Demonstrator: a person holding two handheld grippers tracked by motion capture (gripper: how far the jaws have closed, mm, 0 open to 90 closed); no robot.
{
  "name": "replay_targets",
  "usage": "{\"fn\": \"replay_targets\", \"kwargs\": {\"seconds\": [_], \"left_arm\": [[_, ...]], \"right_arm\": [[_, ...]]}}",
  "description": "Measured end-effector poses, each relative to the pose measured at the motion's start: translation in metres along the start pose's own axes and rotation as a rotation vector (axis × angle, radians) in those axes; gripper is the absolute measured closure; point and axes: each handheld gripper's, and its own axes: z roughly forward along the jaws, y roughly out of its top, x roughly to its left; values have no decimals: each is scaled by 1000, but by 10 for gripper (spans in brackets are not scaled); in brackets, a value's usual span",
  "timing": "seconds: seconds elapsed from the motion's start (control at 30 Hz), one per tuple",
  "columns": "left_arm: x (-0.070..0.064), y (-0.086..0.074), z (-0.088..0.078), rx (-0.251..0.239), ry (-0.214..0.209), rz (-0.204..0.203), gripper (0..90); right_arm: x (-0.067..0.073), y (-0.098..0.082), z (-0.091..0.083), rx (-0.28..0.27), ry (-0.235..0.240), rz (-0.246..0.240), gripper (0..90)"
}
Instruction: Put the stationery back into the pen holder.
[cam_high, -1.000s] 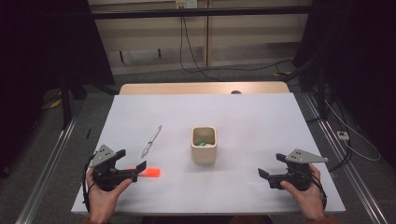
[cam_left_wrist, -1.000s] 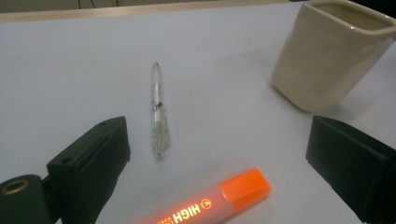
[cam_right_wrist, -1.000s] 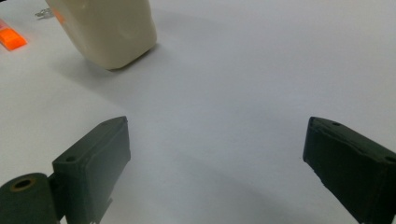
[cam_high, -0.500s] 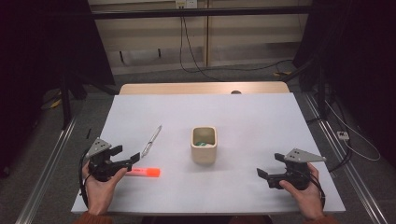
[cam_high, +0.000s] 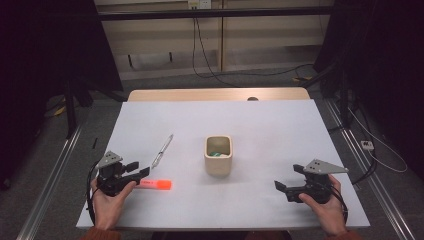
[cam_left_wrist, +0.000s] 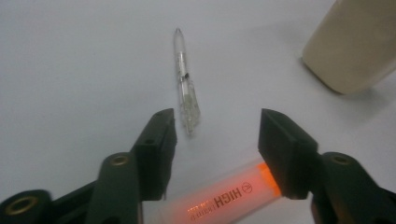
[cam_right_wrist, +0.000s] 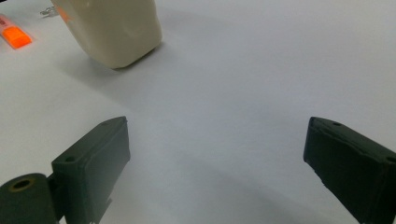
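Now the left tongs (cam_left_wrist: 215, 135) are closing around the orange highlighter (cam_high: 155, 184), which is lying on the white desk (cam_high: 270, 130) between jaws not yet pressing it. The right tongs (cam_high: 284, 186) are resting spread wide, well apart from the beige cup (cam_high: 218, 156).

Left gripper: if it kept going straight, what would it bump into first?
Probably the clear pen, lying just past the left gripper and the orange highlighter between its fingers, though depth is hard to judge.
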Motion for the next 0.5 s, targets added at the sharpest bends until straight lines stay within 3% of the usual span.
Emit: {"fn": "replay_targets", "kwargs": {"seconds": [0.13,0.33,0.5], "left_arm": [[-1,-1,0,14,-16,3,596],[-7,-2,1,45,-70,38,886],[-15,-2,4,85,-107,105,900]], "right_arm": [[0,0,1,1,1,1,74],[0,0,1,1,2,-1,74],[0,0,1,2,4,-3,74]]}}
